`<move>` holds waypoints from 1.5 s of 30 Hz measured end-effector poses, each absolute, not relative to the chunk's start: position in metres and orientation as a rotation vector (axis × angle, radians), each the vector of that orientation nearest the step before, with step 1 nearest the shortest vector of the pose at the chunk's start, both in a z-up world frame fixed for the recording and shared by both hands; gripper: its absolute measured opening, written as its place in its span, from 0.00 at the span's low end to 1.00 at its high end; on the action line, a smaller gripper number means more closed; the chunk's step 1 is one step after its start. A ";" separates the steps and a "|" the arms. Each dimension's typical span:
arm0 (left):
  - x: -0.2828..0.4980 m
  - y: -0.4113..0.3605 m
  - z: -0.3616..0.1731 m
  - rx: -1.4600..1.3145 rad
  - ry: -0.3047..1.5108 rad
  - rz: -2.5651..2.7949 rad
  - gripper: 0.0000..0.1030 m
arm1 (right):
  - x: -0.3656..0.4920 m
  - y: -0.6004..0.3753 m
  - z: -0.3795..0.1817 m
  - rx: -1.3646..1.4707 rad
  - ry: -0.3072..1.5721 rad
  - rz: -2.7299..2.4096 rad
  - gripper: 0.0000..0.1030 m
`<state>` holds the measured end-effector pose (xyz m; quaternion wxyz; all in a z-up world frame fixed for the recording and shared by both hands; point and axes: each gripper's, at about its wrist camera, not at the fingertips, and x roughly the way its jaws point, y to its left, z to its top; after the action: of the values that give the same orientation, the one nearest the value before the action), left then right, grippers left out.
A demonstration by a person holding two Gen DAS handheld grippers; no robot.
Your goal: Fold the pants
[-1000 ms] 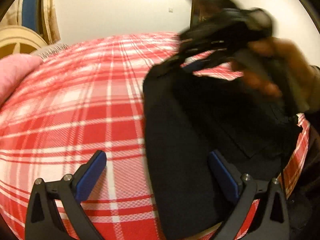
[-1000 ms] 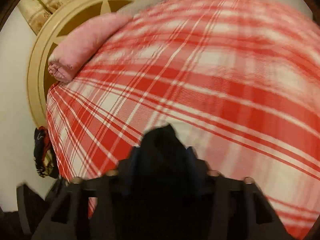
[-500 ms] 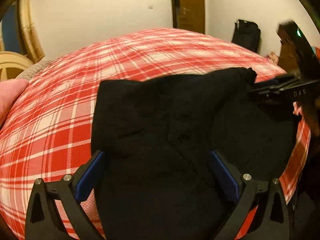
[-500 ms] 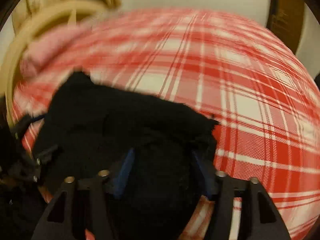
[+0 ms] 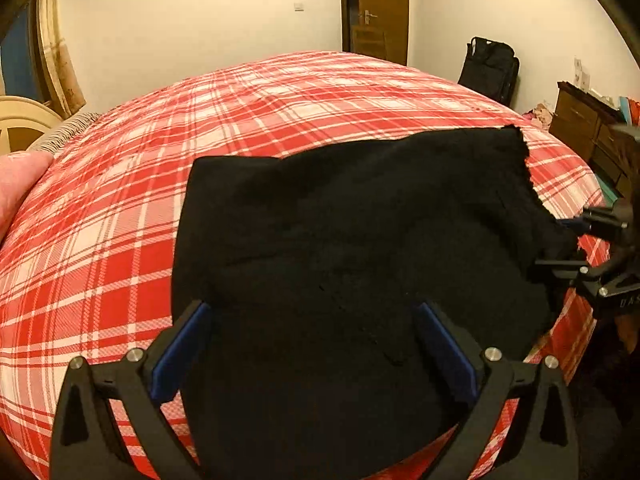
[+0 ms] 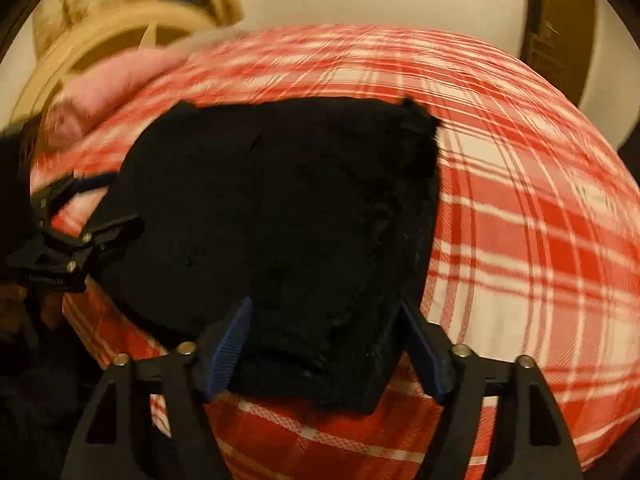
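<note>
Black fabric fills the foreground: the folded pants [image 5: 352, 264] lie on the near part of a red-plaid bed [image 5: 280, 96], directly ahead of both claws. The left gripper [image 5: 316, 348] stands with fingers spread wide over the near hem, gripping nothing; the right gripper [image 6: 326, 350], likewise parted, hovers at the opposite near corner. The bundle's long axis appears to run side to side between them. Beyond, a pink pillow [image 6: 116, 84].
</note>
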<state>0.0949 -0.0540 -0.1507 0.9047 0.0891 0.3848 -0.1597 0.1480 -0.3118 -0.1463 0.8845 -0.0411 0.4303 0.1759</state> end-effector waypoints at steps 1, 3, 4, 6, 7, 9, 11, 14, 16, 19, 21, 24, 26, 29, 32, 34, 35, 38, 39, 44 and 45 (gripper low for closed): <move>0.096 -0.053 -0.151 0.184 0.798 -0.331 1.00 | 0.148 -0.316 -0.147 -0.065 0.894 0.373 0.76; 0.096 -0.051 -0.150 0.175 0.803 -0.329 1.00 | 0.149 -0.321 -0.147 -0.045 0.896 0.385 0.77; 0.097 -0.049 -0.150 0.168 0.807 -0.329 1.00 | 0.149 -0.320 -0.146 -0.043 0.898 0.384 0.77; 0.096 -0.046 -0.149 0.156 0.812 -0.331 1.00 | 0.148 -0.319 -0.143 -0.050 0.901 0.381 0.77; 0.095 -0.044 -0.148 0.155 0.810 -0.332 1.00 | 0.147 -0.321 -0.140 -0.038 0.896 0.383 0.77; 0.094 -0.041 -0.145 0.159 0.804 -0.331 1.00 | 0.145 -0.329 -0.132 0.018 0.869 0.394 0.77; 0.097 -0.034 -0.141 0.157 0.793 -0.317 1.00 | 0.142 -0.343 -0.124 0.070 0.826 0.393 0.77; 0.106 -0.020 -0.135 0.143 0.779 -0.286 1.00 | 0.151 -0.358 -0.124 0.142 0.826 0.367 0.77; 0.116 -0.009 -0.134 0.135 0.779 -0.255 1.00 | 0.161 -0.369 -0.128 0.211 0.845 0.361 0.77; 0.129 0.003 -0.137 0.123 0.798 -0.240 1.00 | 0.173 -0.380 -0.133 0.324 0.874 0.375 0.77; 0.138 0.008 -0.142 0.110 0.821 -0.246 1.00 | 0.174 -0.379 -0.137 0.366 0.886 0.376 0.77; 0.149 0.011 -0.149 0.091 0.854 -0.263 1.00 | 0.181 -0.378 -0.140 0.377 0.896 0.365 0.77; 0.154 0.011 -0.153 0.071 0.867 -0.279 1.00 | 0.181 -0.373 -0.140 0.364 0.895 0.355 0.77; 0.159 0.012 -0.160 0.034 0.886 -0.302 1.00 | 0.186 -0.370 -0.139 0.351 0.898 0.344 0.77; 0.163 0.011 -0.162 0.016 0.881 -0.316 1.00 | 0.192 -0.368 -0.139 0.353 0.899 0.340 0.77; 0.165 0.010 -0.163 0.023 0.882 -0.326 1.00 | 0.194 -0.366 -0.140 0.355 0.898 0.344 0.77; 0.166 0.010 -0.163 0.026 0.884 -0.333 1.00 | 0.194 -0.364 -0.140 0.353 0.896 0.342 0.76; 0.168 0.014 -0.163 0.015 0.894 -0.366 1.00 | 0.193 -0.364 -0.141 0.359 0.893 0.344 0.72; 0.169 0.014 -0.164 0.020 0.893 -0.372 1.00 | 0.194 -0.366 -0.141 0.367 0.893 0.344 0.69; 0.172 0.014 -0.165 0.002 0.892 -0.395 1.00 | 0.193 -0.374 -0.146 0.417 0.883 0.354 0.66; 0.172 0.013 -0.165 0.000 0.889 -0.395 1.00 | 0.195 -0.374 -0.145 0.414 0.882 0.351 0.65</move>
<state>0.1723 0.0134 -0.1646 0.8840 -0.0001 0.4272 -0.1900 0.1948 -0.3739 -0.1452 0.8690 0.1979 0.4214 0.1676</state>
